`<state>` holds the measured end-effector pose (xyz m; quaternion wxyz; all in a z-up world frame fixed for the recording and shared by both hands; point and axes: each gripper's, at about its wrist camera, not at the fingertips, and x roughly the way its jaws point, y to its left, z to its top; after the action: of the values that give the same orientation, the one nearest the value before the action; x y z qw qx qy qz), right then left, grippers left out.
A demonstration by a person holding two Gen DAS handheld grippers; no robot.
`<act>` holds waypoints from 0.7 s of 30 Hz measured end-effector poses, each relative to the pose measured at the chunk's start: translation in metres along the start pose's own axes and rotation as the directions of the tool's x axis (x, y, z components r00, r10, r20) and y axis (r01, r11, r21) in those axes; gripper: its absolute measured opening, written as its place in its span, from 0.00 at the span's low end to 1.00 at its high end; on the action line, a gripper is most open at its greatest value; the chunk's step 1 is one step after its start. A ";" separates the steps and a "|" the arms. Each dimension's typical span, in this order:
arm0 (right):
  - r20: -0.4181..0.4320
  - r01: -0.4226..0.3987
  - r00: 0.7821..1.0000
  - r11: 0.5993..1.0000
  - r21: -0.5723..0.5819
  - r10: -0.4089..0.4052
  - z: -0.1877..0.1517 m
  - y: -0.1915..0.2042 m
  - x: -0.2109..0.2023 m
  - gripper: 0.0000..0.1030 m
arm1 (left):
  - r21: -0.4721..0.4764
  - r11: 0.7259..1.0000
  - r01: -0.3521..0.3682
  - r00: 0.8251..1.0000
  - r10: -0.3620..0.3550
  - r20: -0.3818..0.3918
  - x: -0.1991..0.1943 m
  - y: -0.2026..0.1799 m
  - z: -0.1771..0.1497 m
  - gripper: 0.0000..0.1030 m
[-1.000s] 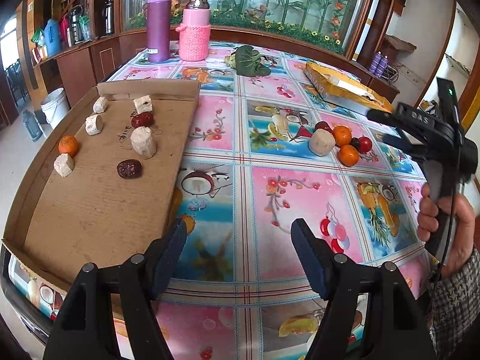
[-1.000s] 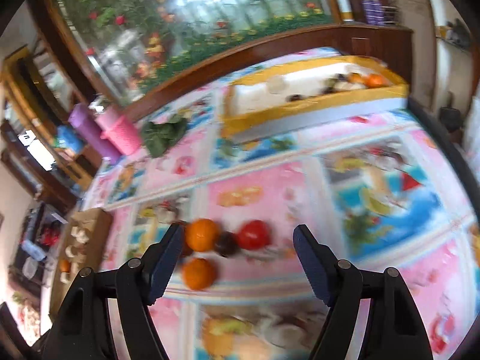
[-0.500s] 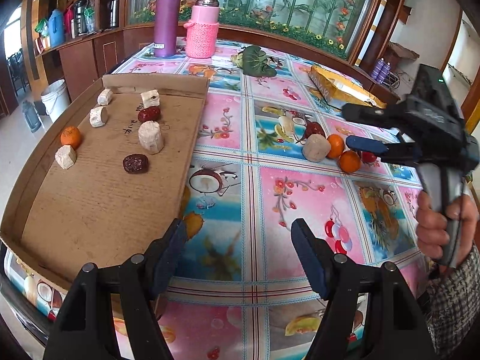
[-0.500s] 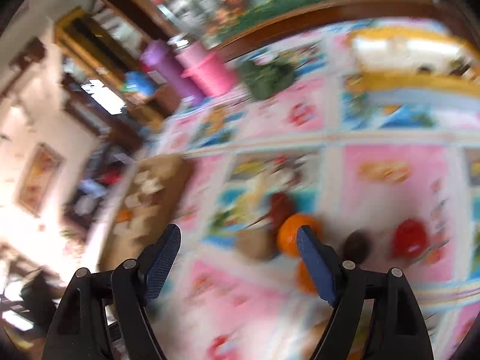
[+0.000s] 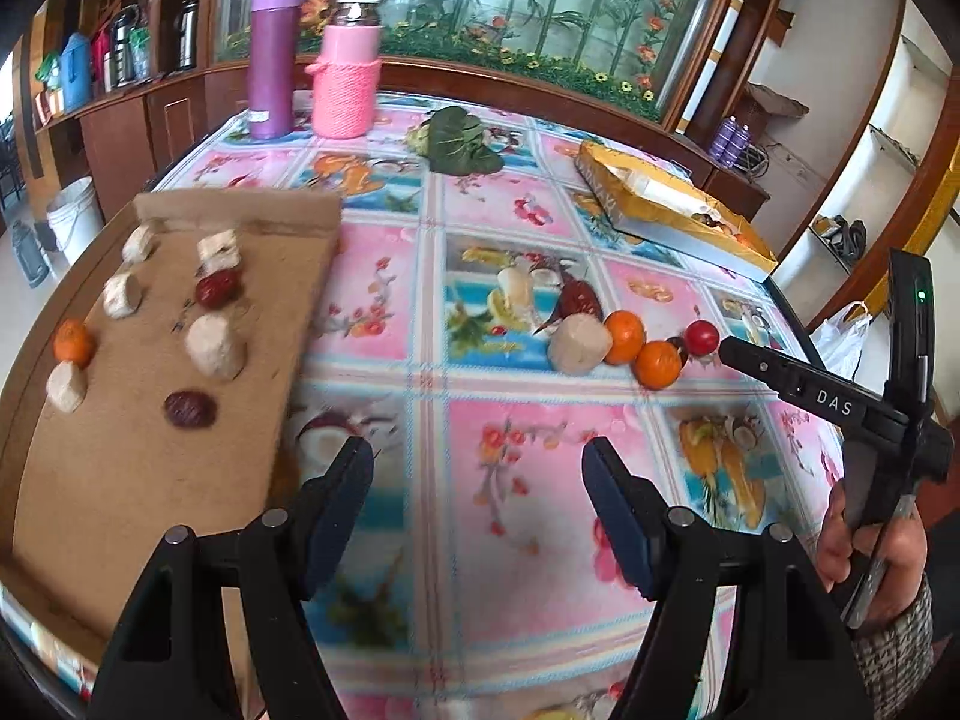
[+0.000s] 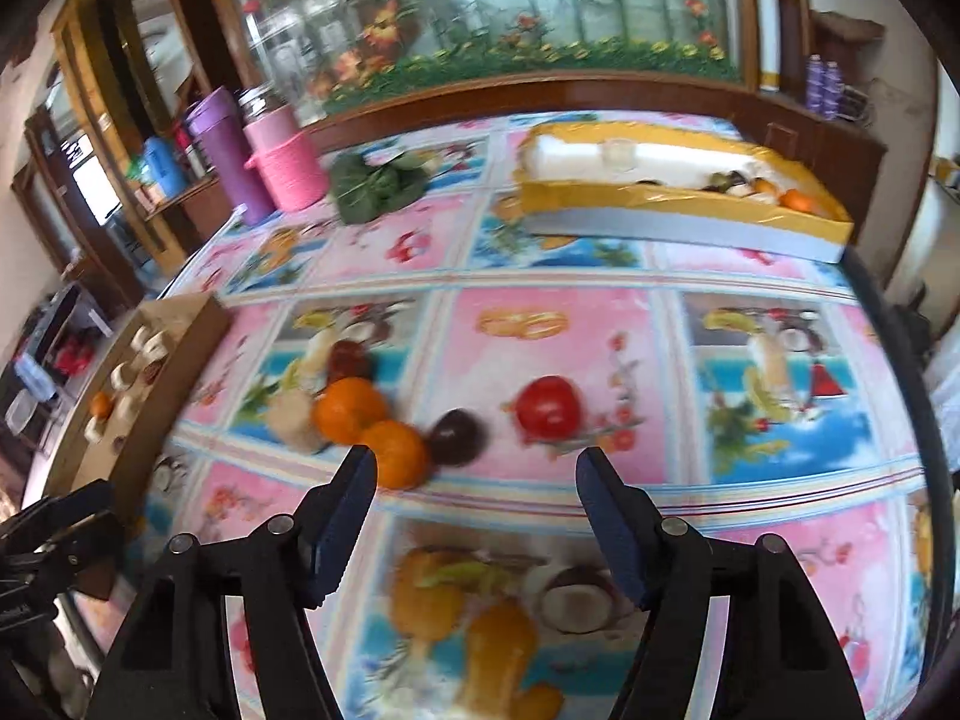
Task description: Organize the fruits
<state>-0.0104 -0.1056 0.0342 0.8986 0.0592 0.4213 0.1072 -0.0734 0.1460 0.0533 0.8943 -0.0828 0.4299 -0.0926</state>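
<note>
Left gripper (image 5: 477, 510): jaws apart, nothing held. Right gripper (image 6: 474, 516): jaws apart, just been closing, empty. Beyond: loose fruits (image 6: 384, 426) clustered mid-table. Left: cardboard tray (image 5: 120, 480), stocked. Far right: yellow box (image 6: 678, 204), partly filled.

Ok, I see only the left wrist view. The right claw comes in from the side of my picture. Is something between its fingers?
Observer: No. The right claw is open. Its jaws have just been closing a little, with nothing between them. The near orange lies just past its left finger.
Operator: What is beside this orange? For me it is half hidden.
Observer: A dark round fruit, close on the orange's right and apart from the red fruit.
Operator: And the yellow box, is there fruit inside?
Observer: Yes. A small orange lies at the right end of the yellow box, with some dark pieces beside it.
</note>
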 end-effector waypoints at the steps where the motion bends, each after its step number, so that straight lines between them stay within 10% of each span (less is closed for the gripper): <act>1: 0.007 0.015 1.000 1.000 0.019 -0.015 0.005 -0.010 0.002 0.71 | 0.010 1.000 0.012 1.000 -0.012 -0.001 0.007 -0.005 0.005 0.69; 6: 0.018 0.053 0.998 0.997 0.051 -0.054 0.016 -0.027 0.014 0.69 | 0.076 0.993 0.087 0.996 -0.086 -0.013 0.047 -0.032 0.027 0.68; 12: 0.012 0.062 0.998 0.997 0.052 -0.062 0.019 -0.023 0.036 0.67 | 0.165 0.983 0.074 0.996 -0.065 -0.059 0.087 -0.053 0.038 0.38; 21: 0.017 0.038 0.999 0.997 0.062 -0.039 0.018 -0.024 0.048 0.60 | 0.166 0.983 0.074 0.997 -0.072 -0.022 0.103 -0.052 0.050 0.37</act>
<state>0.0364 -0.1174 0.0051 0.9021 0.0794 0.4172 0.0762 0.0242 0.0748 0.0190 0.8906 -0.0226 0.4246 -0.1616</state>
